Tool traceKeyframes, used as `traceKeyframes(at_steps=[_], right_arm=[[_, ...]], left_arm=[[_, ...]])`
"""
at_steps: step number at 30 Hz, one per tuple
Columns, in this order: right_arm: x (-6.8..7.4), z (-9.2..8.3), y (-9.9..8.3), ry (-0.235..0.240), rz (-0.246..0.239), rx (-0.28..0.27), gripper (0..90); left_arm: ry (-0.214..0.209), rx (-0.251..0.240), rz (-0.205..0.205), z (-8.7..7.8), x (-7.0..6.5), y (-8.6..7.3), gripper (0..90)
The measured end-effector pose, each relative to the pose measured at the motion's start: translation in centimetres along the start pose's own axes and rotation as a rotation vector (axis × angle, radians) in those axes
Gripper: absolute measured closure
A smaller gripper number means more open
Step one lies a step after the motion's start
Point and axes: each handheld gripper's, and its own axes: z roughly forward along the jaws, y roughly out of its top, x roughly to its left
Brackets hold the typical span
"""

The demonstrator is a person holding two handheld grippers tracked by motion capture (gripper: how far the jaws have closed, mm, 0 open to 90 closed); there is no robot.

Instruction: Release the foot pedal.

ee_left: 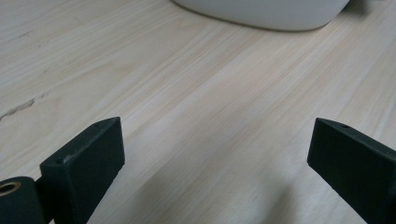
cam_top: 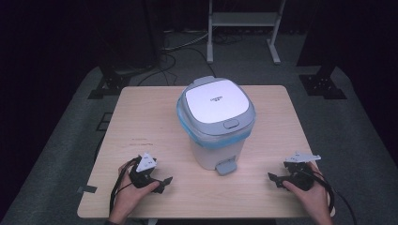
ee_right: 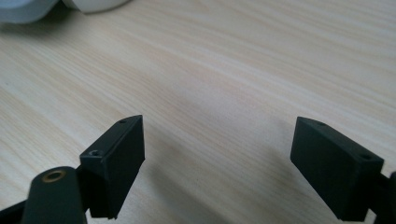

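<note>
bare table flanks the pedal bin standing mid-table.

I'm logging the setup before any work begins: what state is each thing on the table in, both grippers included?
White pedal bin with grey lid: upright, lid shut, blue bag edge showing under the lid.
Grey foot pedal: untouched, with no gripper on it.
Left gripper: open, nothing between its jaws, low over the light wooden table.
Right gripper: open, nothing between its jaws, low over the table.
</note>
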Motion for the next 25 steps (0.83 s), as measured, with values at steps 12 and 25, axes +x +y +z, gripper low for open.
traceKeyframes(at_steps=[12, 25], right_arm=[[0.1, 0.5, -0.5, -0.011, -0.019, -0.02, 13.1], [0.1, 0.5, -1.1, -0.017, -0.014, -0.072, 12.0]], left_arm=[[0.012, 0.068, -0.025, 0.5, 0.8, -0.8, 2.6], [0.002, 0.075, -0.033, 0.5, 0.9, -0.9, 2.1]])
